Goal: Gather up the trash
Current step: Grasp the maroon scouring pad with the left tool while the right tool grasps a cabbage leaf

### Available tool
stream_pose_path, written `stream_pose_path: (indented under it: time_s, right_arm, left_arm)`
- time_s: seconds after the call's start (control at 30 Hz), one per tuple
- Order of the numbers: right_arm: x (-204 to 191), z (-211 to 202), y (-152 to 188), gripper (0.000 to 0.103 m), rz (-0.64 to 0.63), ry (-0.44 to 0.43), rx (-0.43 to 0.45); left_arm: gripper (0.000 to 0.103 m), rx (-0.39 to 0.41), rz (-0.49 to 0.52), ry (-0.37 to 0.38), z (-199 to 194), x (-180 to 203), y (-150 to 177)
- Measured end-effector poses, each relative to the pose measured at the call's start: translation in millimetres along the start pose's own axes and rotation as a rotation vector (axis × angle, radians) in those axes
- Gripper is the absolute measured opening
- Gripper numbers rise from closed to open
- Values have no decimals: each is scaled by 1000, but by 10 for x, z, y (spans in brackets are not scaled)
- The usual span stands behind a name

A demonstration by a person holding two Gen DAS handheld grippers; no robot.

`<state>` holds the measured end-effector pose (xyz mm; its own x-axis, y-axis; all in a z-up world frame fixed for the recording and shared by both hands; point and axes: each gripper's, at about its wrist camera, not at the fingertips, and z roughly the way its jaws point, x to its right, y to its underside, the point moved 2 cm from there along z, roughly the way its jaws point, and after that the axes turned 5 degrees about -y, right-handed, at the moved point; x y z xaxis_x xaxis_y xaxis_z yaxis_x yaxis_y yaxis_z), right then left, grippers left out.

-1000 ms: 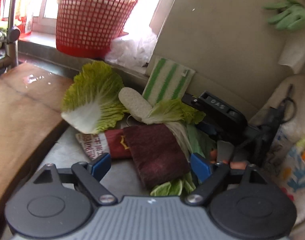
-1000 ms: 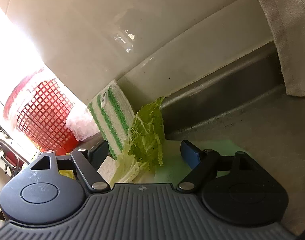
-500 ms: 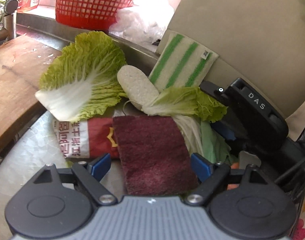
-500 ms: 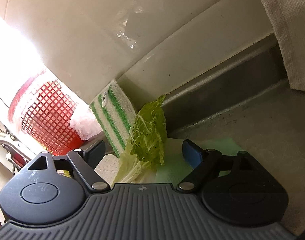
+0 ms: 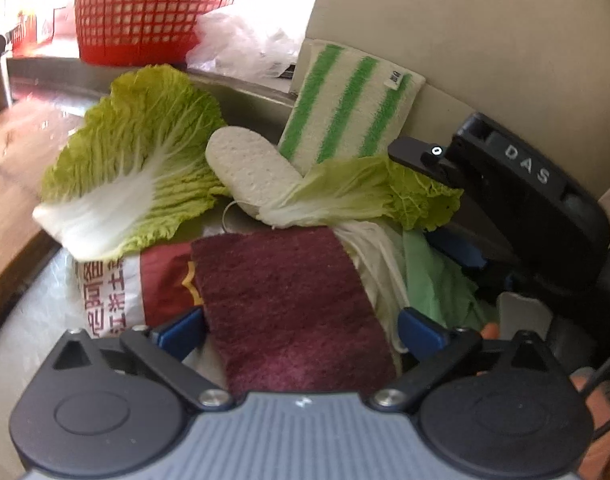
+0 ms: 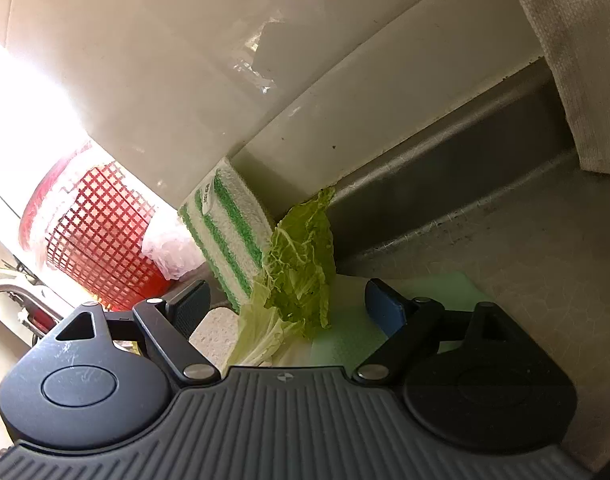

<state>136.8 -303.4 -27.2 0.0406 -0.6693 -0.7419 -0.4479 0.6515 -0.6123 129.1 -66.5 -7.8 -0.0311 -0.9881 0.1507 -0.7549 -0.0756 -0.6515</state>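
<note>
A pile of trash lies on the steel counter. In it are a dark red scouring pad [image 5: 289, 300], a red and white wrapper [image 5: 117, 292], a big cabbage leaf [image 5: 133, 160] and a smaller leaf [image 5: 365, 196]. My left gripper [image 5: 301, 332] hangs just over the pad with its jaws opening. The pad lies between the blue fingertips, not pinched. My right gripper [image 6: 289, 308] is open, with the smaller cabbage leaf [image 6: 301, 264] standing loose between its fingers over a pale green sheet [image 6: 353, 340]. The right gripper's black body [image 5: 525, 200] shows at the right of the pile.
A green-striped cloth [image 5: 349, 112] leans on the wall beside a white oval sponge [image 5: 249, 168]. A red mesh basket [image 5: 145, 4] and a plastic bag [image 5: 245, 48] sit behind. A wooden board [image 5: 9, 184] lies left. A towel [image 6: 565, 60] hangs at the right.
My left gripper came forward and down onto the pile, so the dark red pad now fills the gap between its fingers, which stand wider. The right gripper barely moved.
</note>
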Motion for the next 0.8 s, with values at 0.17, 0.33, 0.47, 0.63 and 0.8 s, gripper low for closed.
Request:
stream_pose_path:
  time_s: [0.17, 0.33, 0.47, 0.63, 0.8]
  right_arm:
    - [-16, 8, 10, 103, -9, 8, 1]
    - [9, 53, -5, 73, -27, 67, -1]
    - [-4, 49, 0, 39, -45, 110, 11]
    - [-20, 34, -1, 14, -47, 107, 27]
    - [-135, -70, -24, 7, -91, 37, 93]
  left_arm:
    - [91, 30, 55, -49, -8, 36, 20]
    - [84, 46, 55, -31, -47, 15, 18]
    - [74, 53, 37, -8, -97, -21, 20]
    - [63, 57, 11, 23, -180, -94, 61]
    - [55, 63, -45, 44, -329, -240, 103]
